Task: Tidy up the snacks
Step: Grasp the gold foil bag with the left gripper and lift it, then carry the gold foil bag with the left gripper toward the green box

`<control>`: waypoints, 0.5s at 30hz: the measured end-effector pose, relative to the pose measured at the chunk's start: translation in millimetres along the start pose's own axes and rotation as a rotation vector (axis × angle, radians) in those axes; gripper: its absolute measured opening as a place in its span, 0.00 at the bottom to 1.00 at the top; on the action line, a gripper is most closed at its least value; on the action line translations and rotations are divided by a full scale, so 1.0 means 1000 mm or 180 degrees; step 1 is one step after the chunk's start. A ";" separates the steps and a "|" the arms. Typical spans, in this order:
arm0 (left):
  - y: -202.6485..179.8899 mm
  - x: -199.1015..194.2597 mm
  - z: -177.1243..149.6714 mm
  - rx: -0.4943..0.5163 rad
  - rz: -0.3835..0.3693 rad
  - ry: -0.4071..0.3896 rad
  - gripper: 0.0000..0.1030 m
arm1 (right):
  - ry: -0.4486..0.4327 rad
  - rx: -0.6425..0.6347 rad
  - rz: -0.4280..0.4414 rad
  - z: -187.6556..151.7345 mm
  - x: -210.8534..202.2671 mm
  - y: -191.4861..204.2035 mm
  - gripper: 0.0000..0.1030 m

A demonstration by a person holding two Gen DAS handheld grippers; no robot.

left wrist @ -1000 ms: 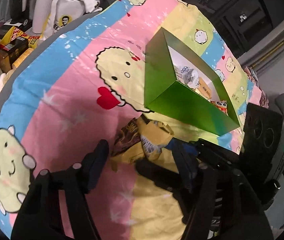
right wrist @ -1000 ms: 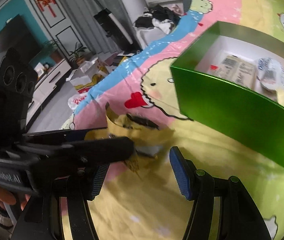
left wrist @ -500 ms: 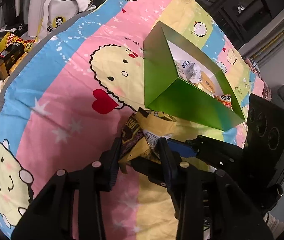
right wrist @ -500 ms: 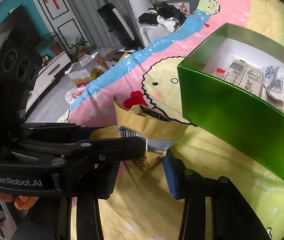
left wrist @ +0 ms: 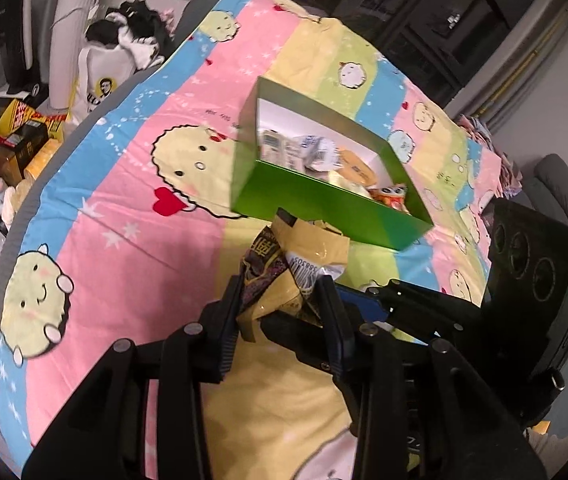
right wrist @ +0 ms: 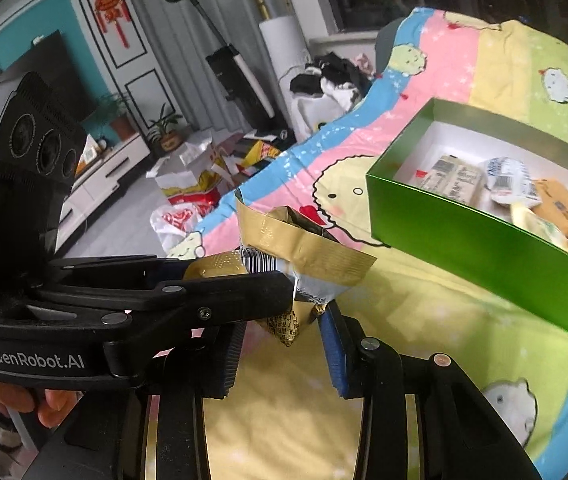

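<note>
Both claws on the crumpled gold foil snack packet (left wrist: 303, 264), left gripper (left wrist: 280, 312) clamped, right gripper (right wrist: 284, 320) closing on its lower end, packet off the cartoon-print bedspread (left wrist: 124, 220), open green cardboard box (left wrist: 323, 204) just ahead, long side facing us.

Bedspread (left wrist: 132, 240) left of green box (left wrist: 323, 204): open passage; box wall blocks straight ahead.
</note>
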State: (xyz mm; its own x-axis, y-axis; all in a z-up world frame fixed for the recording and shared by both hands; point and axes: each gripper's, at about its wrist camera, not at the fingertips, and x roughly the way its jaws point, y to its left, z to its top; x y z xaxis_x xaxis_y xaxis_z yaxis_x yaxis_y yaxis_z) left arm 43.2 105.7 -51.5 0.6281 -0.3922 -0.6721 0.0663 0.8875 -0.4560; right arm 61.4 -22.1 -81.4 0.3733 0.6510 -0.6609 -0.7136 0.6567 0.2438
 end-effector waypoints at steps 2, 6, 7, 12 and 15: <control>-0.007 -0.003 -0.004 0.0039 0.0002 0.0011 0.36 | -0.0038 -0.0003 -0.0038 -0.005 -0.010 0.002 0.37; -0.029 -0.014 -0.011 0.0134 0.0042 -0.0023 0.36 | -0.0101 0.0039 -0.0044 -0.011 -0.028 0.003 0.37; -0.033 -0.017 -0.012 0.0167 0.0054 -0.0036 0.36 | -0.0131 0.0053 -0.0043 -0.012 -0.035 0.004 0.37; -0.056 -0.030 -0.016 0.0299 0.0057 -0.0078 0.36 | -0.0250 0.0057 -0.0087 -0.018 -0.059 0.010 0.37; -0.071 -0.035 -0.016 0.0387 0.0020 -0.0112 0.36 | -0.0325 0.0058 -0.0143 -0.020 -0.075 0.010 0.37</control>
State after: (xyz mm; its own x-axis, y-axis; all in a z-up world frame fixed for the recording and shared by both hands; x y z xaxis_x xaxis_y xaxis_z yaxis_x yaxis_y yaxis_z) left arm 4.4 52.1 -4.8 0.6554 -0.3797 -0.6529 0.1546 0.9136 -0.3762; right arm 14.4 -71.4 -43.6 0.4638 0.6555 -0.5960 -0.6843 0.6923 0.2289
